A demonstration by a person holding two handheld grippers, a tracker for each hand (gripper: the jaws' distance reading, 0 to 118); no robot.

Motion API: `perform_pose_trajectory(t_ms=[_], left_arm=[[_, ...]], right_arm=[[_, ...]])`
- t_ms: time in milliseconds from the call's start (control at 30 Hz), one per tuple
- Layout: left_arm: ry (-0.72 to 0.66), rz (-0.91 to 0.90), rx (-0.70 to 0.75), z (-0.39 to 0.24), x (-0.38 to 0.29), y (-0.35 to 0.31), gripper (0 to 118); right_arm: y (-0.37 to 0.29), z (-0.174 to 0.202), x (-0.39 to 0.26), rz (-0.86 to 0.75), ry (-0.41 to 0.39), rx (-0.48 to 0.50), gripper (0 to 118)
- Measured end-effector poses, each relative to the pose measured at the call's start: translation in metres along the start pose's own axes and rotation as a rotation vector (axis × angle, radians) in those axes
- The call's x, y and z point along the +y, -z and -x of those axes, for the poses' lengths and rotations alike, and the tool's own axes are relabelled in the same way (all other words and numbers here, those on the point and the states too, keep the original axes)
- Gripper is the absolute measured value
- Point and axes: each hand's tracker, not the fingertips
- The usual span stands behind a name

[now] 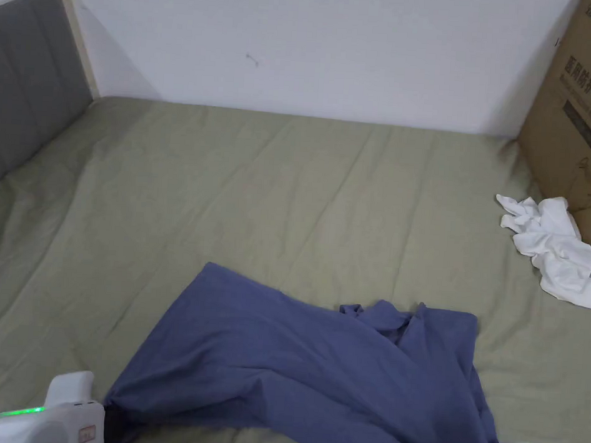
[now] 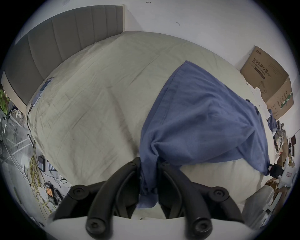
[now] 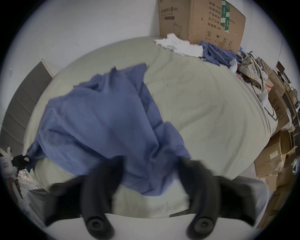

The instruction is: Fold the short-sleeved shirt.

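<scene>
A wide bed covered in a creased olive-green sheet (image 1: 327,196) stands against a plain white wall (image 1: 336,46). A grey padded headboard (image 1: 21,83) rises on the left; a brown cardboard box (image 1: 582,117) stands at the right.

You have one crumpled blue short-sleeved shirt (image 1: 316,377) spread on one bed covered with an olive-green sheet (image 1: 258,198). You hold two grippers with black jaws: the left gripper (image 2: 148,164) and the right gripper (image 3: 150,164), one in each hand. Behind the bed there is one grey padded headboard (image 1: 21,83). One large brown cardboard box (image 1: 582,117) stands at the far right corner, with one bunched white cloth (image 1: 558,247) beside it. In the right gripper view you can count one more heap of blue cloth (image 3: 217,52) next to the white one; the cartons stacked past the bed's edge are too jumbled to count.
</scene>
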Motion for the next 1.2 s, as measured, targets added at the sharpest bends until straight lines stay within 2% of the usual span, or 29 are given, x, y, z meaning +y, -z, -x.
perform_pose_trajectory(t_ms=[33,67,133,167,233,367,667,733,767,800,833,867,900,1033,1200], left_arm=[[-0.015,-0.041,-0.044,-0.002,0.005,-0.01,79],[-0.015,-0.064,-0.069,-0.006,0.01,-0.019,88],[0.005,-0.148,-0.095,-0.016,0.021,-0.039,89],[0.016,-0.19,-0.103,-0.022,0.028,-0.048,95],[0.046,-0.264,-0.105,-0.035,0.041,-0.068,115],[0.083,-0.466,-0.161,-0.064,0.067,-0.115,118],[0.12,-0.695,-0.202,-0.111,0.103,-0.161,118],[0.111,-0.747,-0.21,-0.117,0.104,-0.163,110],[0.115,-0.779,-0.21,-0.121,0.103,-0.164,99],[0.13,-0.801,-0.208,-0.125,0.101,-0.166,75],[0.14,-0.825,-0.207,-0.126,0.1,-0.165,50],[0.153,-0.853,-0.204,-0.129,0.097,-0.165,21],[0.158,-0.853,-0.201,-0.132,0.096,-0.165,6],[0.19,-0.852,-0.229,-0.136,0.094,-0.16,5],[0.202,-0.799,-0.255,-0.137,0.102,-0.147,5]], right_arm=[[-0.007,0.0,0.007,-0.027,-0.001,0.021,98],[-0.016,0.0,0.014,-0.049,-0.009,0.036,107],[-0.038,0.003,0.03,-0.148,-0.025,0.048,109],[-0.049,0.006,0.04,-0.191,-0.038,0.046,109],[-0.072,0.011,0.059,-0.266,-0.061,0.054,111],[-0.124,0.023,0.09,-0.47,-0.094,0.072,118],[-0.188,0.051,0.112,-0.772,-0.161,0.016,115],[-0.193,0.057,0.11,-0.806,-0.177,-0.002,96],[-0.194,0.06,0.108,-0.814,-0.176,-0.008,79],[-0.196,0.062,0.107,-0.824,-0.173,-0.012,54],[-0.197,0.063,0.105,-0.832,-0.172,-0.016,38],[-0.195,0.064,0.105,-0.839,-0.169,-0.018,20],[-0.194,0.065,0.105,-0.843,-0.169,-0.015,5],[-0.19,0.063,0.102,-0.866,-0.163,0.012,2],[-0.184,0.065,0.105,-0.85,-0.162,-0.002,2]])
